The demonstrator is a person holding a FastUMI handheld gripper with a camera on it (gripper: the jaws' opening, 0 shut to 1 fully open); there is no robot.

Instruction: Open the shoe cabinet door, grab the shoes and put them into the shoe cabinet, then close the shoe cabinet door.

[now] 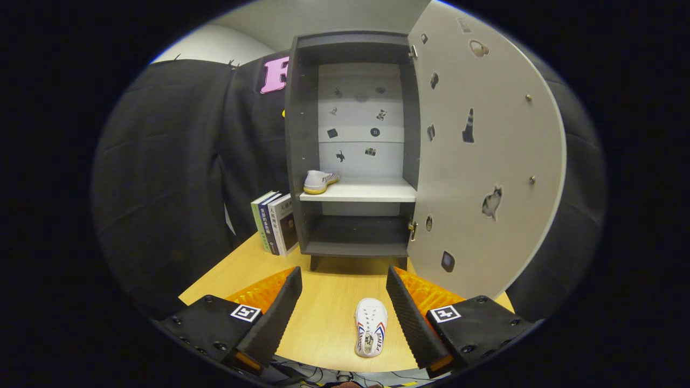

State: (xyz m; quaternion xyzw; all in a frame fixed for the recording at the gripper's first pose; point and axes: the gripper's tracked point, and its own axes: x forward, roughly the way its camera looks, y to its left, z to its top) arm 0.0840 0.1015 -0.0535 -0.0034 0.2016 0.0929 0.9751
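Second shoe [371, 326] is lying on the wooden table [329, 302], low centre of frame, between the fingers but untouched. Gripper [344, 307] is hanging wide open. First shoe [319, 181] is sitting on the cabinet shelf [366, 189], mid-frame. Door [485, 161] is standing open at right. Books [276, 222] are leaning left of the cabinet. Step in hand: grabbing the remaining shoe; next needs lowering and closing on it.

Wooden table [323, 318] carries the shoe cabinet [353, 237] on its short legs, three upright books [276, 222] just left of it, and one white shoe [371, 326] lying flat near the front edge, between the spread fingers of the gripper [343, 315]. Cabinet's white middle shelf [366, 189] carries a second white shoe [319, 181] at its left end; dark bottom shelf [356, 231] is below it.
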